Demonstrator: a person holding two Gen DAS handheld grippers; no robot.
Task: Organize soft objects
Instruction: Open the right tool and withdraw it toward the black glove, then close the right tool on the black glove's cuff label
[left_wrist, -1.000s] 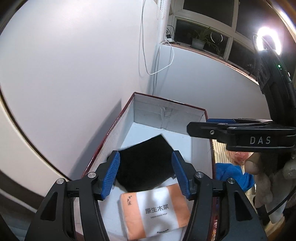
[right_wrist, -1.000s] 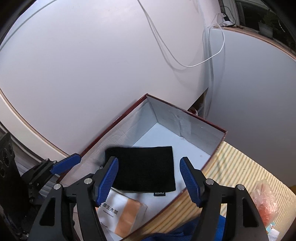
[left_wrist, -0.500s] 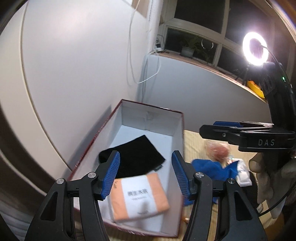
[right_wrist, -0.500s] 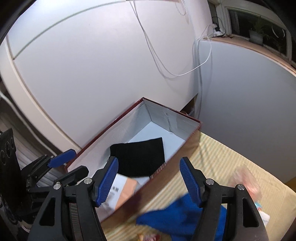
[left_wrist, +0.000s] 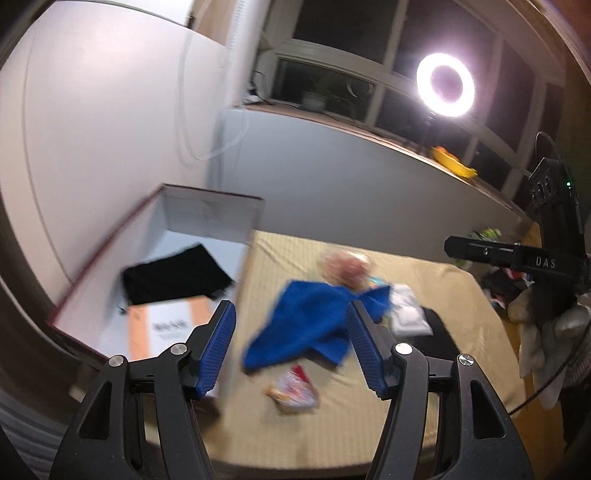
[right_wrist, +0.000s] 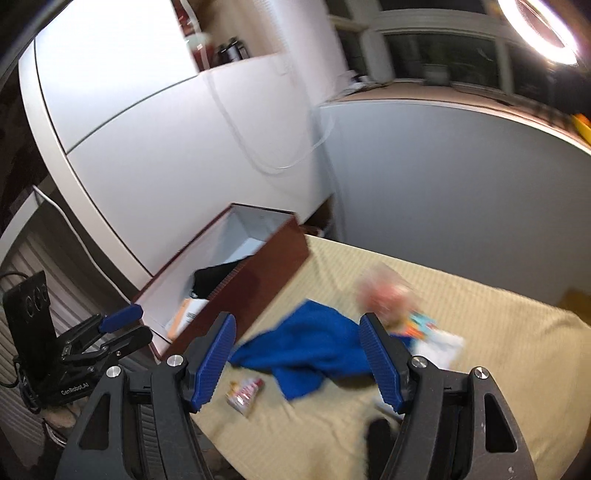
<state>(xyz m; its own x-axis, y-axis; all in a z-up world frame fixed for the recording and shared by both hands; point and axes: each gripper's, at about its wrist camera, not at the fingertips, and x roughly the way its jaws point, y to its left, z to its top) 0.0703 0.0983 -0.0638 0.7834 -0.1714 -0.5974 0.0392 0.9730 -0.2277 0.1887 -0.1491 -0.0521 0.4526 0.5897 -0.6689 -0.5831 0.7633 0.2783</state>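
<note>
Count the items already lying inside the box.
2. A black cloth lies mid-box, and an orange-and-white tissue pack sits at the near end, touching the cloth. The near corner is hidden behind the left tool's fingers, so something small could be missed.

Wide-open right tongs (right_wrist: 297, 356) hover over a crumpled blue cloth (right_wrist: 310, 354) on the bench (right_wrist: 498, 332), beside a dark red box (right_wrist: 266, 266).
</note>
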